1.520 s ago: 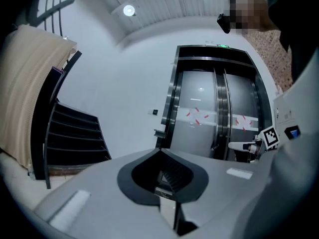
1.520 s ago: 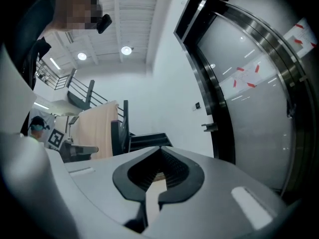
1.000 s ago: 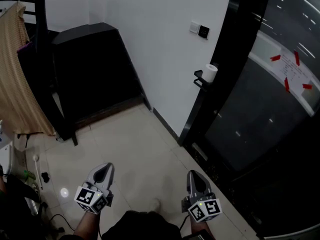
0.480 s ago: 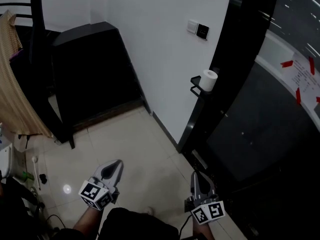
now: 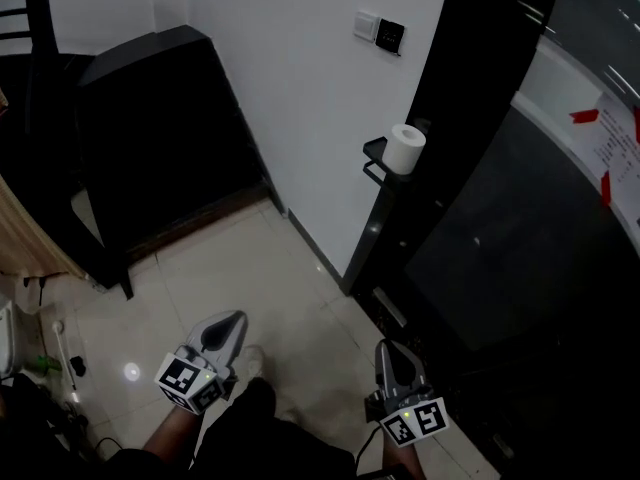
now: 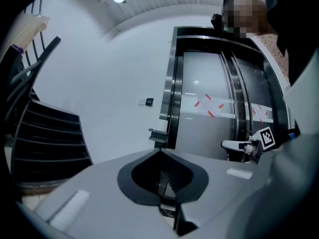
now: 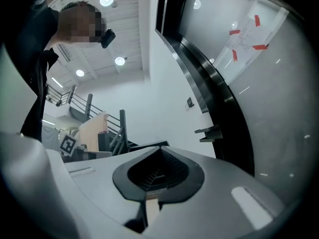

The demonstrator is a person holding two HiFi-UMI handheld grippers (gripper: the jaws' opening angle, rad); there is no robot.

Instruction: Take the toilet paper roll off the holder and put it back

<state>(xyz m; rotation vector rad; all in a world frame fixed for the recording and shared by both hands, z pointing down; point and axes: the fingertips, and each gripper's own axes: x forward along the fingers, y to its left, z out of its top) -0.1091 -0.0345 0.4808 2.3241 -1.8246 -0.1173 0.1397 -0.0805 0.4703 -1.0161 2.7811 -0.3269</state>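
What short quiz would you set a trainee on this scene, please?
1. True or false: the toilet paper roll stands on its holder.
2. Choose one: the right gripper is A) shut and empty, B) shut on the roll, C) open around the holder.
3. Fill in: the fitting on the white wall above the roll is a ____.

Key: 1 true; 2 A; 3 switch panel.
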